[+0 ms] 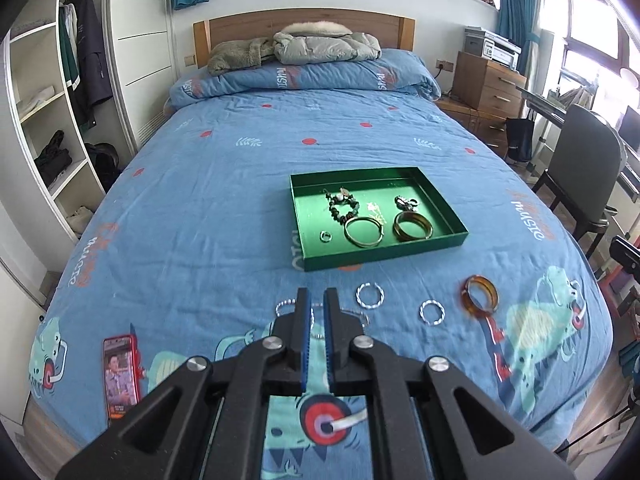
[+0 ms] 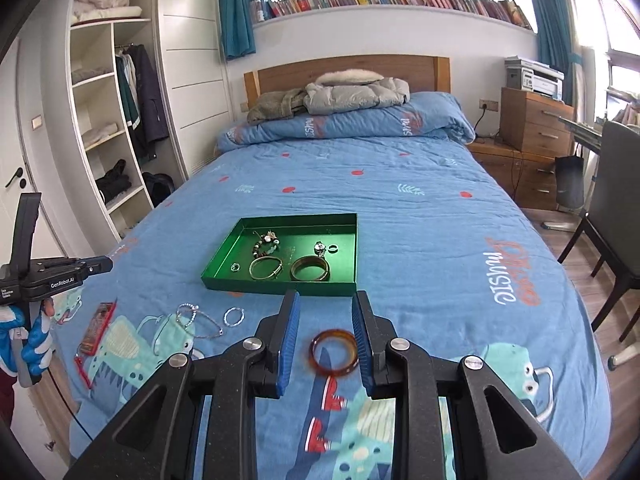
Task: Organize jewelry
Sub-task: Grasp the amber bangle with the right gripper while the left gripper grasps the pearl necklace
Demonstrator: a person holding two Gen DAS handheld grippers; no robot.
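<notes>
Amber bangle (image 2: 334, 353) near green tray (image 2: 280, 284), between spread right hand-held gripper (image 2: 326, 304) fingers; left hand-held gripper (image 1: 317, 300) nearly pressed together, empty.

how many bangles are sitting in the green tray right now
2. A thin gold bangle lies near the tray's front edge, and a wider gold bangle sits just right of it. The amber bangle is outside on the bedspread.

A green tray (image 1: 432, 246) on the bedspread holds two gold bangles (image 1: 363, 232), a beaded bracelet (image 1: 343, 208) and a small ring (image 1: 325, 236). Nearer, an amber bangle (image 2: 334, 353), two twisted silver rings (image 1: 369, 295) and a chain (image 2: 200, 322) lie loose.
</notes>
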